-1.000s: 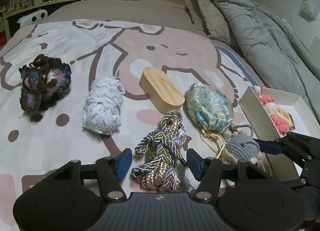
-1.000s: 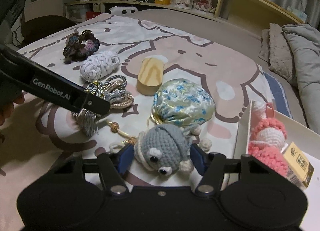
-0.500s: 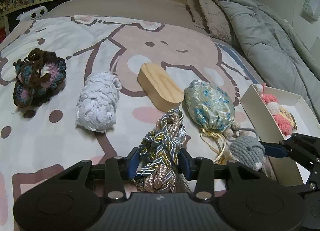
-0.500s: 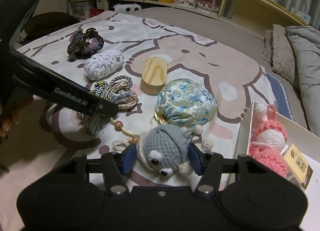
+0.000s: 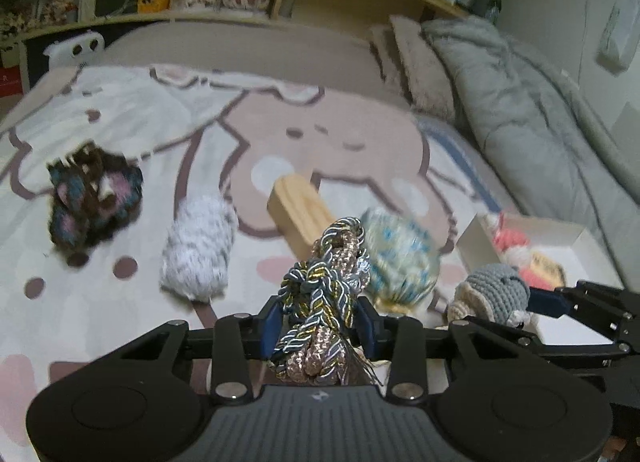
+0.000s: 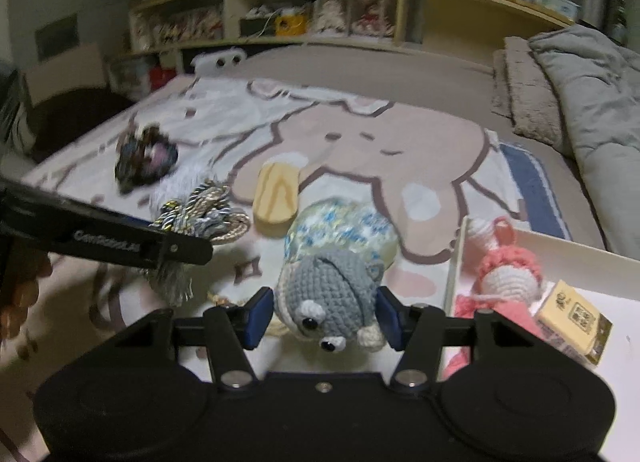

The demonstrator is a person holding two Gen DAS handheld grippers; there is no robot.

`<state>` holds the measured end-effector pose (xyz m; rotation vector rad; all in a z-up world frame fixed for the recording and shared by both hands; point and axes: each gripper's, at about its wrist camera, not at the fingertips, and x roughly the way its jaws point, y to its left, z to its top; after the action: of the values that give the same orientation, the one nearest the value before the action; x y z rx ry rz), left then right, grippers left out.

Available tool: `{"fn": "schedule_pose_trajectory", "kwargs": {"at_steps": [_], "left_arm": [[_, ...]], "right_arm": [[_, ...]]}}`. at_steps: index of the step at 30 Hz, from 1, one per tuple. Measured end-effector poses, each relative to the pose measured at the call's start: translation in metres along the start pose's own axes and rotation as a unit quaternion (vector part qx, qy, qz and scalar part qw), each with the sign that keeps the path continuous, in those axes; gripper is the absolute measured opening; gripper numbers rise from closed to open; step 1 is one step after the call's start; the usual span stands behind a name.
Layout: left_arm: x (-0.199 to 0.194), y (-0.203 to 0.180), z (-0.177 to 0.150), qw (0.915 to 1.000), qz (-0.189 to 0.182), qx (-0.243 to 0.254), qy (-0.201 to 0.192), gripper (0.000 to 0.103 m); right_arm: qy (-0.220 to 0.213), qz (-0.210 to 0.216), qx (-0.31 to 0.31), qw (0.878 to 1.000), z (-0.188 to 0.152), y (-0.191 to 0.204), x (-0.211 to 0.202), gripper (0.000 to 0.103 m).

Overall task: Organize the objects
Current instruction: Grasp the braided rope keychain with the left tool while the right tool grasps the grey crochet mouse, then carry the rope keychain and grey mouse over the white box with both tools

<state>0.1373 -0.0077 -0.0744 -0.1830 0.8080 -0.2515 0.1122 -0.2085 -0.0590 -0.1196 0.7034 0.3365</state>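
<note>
The left gripper [image 5: 318, 324] clamps the braided cord bundle [image 5: 325, 290], while at its 3 o'clock the right gripper [image 6: 325, 314] squeezes the grey crochet toy [image 6: 330, 292].

A braided cord bundle [image 5: 324, 294] in gold, grey-blue and dusty pink is seen between blue-padded fingers [image 5: 270, 322]. Ahead to the left, a white yarn ball [image 5: 198, 252] and a brown, blue and pink crocheted flower [image 5: 93, 195] are shown on a pink-and-cream cartoon blanket [image 5: 340, 133]; a grey crocheted toy [image 6: 326, 288] is framed by blue pads.
</note>
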Motion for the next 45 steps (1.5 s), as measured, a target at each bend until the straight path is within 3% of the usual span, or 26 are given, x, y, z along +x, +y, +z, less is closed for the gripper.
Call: {"fn": "schedule_pose_trajectory", "kwargs": {"at_steps": [15, 26, 35, 45], "left_arm": [[-0.051, -0.015, 0.007, 0.9987, 0.029, -0.008, -0.04, 0.04], [-0.076, -0.024, 0.007, 0.9969, 0.048, 0.006, -0.062, 0.04], [-0.094, -0.043, 0.018, 0.9949, 0.031, 0.016, -0.095, 0.04], [-0.086, -0.095, 0.036, 0.9943, -0.005, 0.044, -0.097, 0.04]], "right_arm": [[-0.041, -0.006, 0.106, 0.993, 0.024, -0.024, -0.044, 0.057], [-0.053, -0.014, 0.116, 0.992, 0.024, -0.03, -0.062, 0.057], [-0.087, -0.041, 0.126, 0.987, 0.032, -0.056, -0.092, 0.057], [-0.108, -0.098, 0.178, 0.973, 0.03, -0.118, -0.12, 0.057]]}}
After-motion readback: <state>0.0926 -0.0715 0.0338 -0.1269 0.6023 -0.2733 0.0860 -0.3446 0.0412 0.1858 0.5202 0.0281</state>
